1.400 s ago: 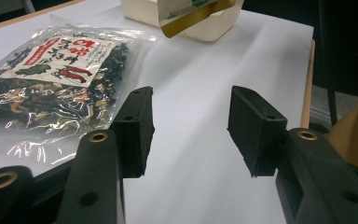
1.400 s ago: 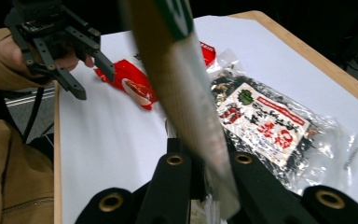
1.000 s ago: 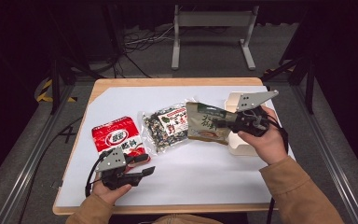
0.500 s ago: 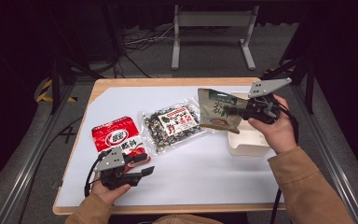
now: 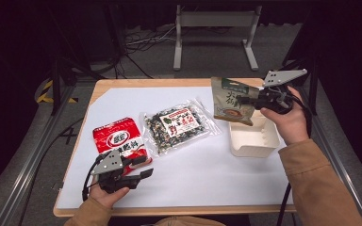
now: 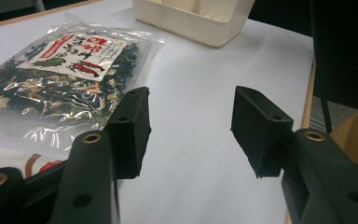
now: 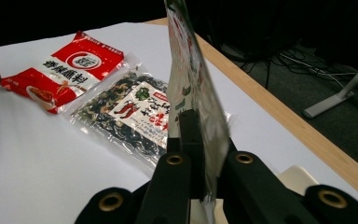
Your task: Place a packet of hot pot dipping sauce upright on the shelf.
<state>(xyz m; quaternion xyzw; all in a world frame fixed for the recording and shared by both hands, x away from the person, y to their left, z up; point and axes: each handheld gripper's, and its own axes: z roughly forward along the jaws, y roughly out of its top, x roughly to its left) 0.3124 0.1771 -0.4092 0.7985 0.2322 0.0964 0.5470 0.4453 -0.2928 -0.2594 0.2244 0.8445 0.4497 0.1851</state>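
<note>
Glossy foil green pouch [image 5: 232,100]; crinkly clear plastic on seaweed packet [image 5: 180,124]; shiny red sachet [image 5: 119,141]; matt cream plastic tray [image 5: 254,139]; matt white sheet over wooden counter [image 5: 136,84].

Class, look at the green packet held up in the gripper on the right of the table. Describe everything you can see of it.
The green packet is a flat, glossy pouch with a dark green top band, a beige printed face with dark characters and a round picture. The right gripper is shut on its edge, jaws pressed on either side, as the right gripper view shows. It hangs upright in the air, clear of the table, over the far left corner of the cream tray. Nothing else touches it.
</note>
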